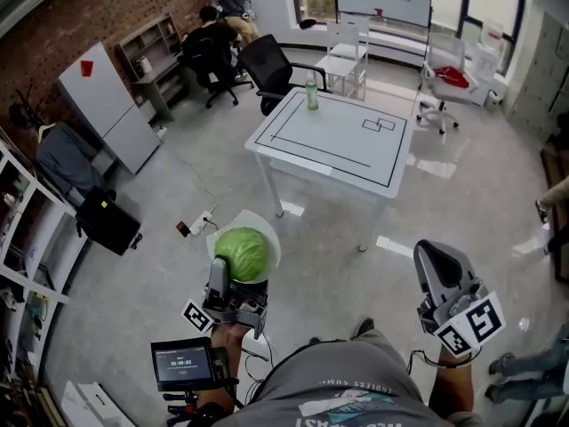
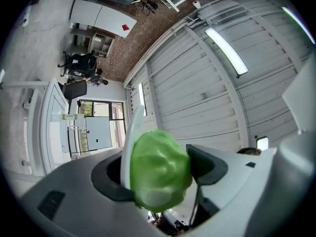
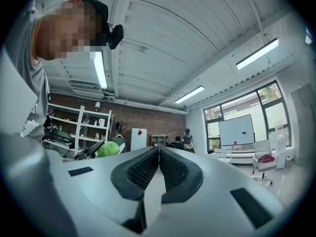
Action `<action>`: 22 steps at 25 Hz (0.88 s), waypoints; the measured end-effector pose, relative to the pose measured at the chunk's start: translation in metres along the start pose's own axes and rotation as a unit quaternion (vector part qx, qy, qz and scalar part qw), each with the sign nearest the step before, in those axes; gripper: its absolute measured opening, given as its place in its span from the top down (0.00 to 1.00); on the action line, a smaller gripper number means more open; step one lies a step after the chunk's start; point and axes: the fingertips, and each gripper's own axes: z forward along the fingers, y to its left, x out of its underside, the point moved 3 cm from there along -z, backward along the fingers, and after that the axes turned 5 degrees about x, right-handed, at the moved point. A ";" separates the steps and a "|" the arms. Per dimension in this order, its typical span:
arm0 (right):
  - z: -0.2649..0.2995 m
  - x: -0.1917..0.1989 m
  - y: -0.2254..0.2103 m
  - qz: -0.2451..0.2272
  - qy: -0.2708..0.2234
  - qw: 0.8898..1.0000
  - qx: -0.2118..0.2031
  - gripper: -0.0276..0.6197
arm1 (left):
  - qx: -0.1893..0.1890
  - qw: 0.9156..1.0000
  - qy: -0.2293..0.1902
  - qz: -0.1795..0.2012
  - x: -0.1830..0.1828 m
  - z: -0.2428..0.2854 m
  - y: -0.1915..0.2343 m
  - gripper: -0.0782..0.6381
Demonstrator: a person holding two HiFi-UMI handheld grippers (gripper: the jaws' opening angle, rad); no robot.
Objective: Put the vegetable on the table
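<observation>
White desk (image 1: 338, 140) ahead, well apart from both grippers. Left gripper (image 1: 236, 278) clamped on green vegetable (image 1: 242, 253), held over floor (image 1: 169, 194), short of desk. Right gripper (image 1: 437, 261) jaws together, empty. Green bottle (image 1: 312, 93) on desk's far edge.

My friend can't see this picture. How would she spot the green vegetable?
Find the white table mid-room, then come down to the left gripper. Its jaws hold the vegetable: a round green ball, unlike the slim green bottle on the table.
</observation>
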 end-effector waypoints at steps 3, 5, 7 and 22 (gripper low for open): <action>0.013 0.003 -0.003 0.000 0.007 1.000 -0.003 0.95 | -0.008 1.000 -0.005 -0.003 -0.005 -0.001 0.011 0.44; 0.024 0.006 -0.005 0.001 0.010 1.000 -0.009 0.95 | -0.013 1.000 -0.008 0.003 -0.012 -0.002 0.018 0.44; 0.037 0.008 -0.009 0.003 0.013 1.000 -0.016 0.95 | -0.019 1.000 -0.015 0.006 -0.018 0.000 0.024 0.44; 0.120 0.012 -0.095 0.024 0.005 0.997 -0.068 0.95 | -0.042 0.998 -0.031 0.040 -0.012 0.062 0.084 0.44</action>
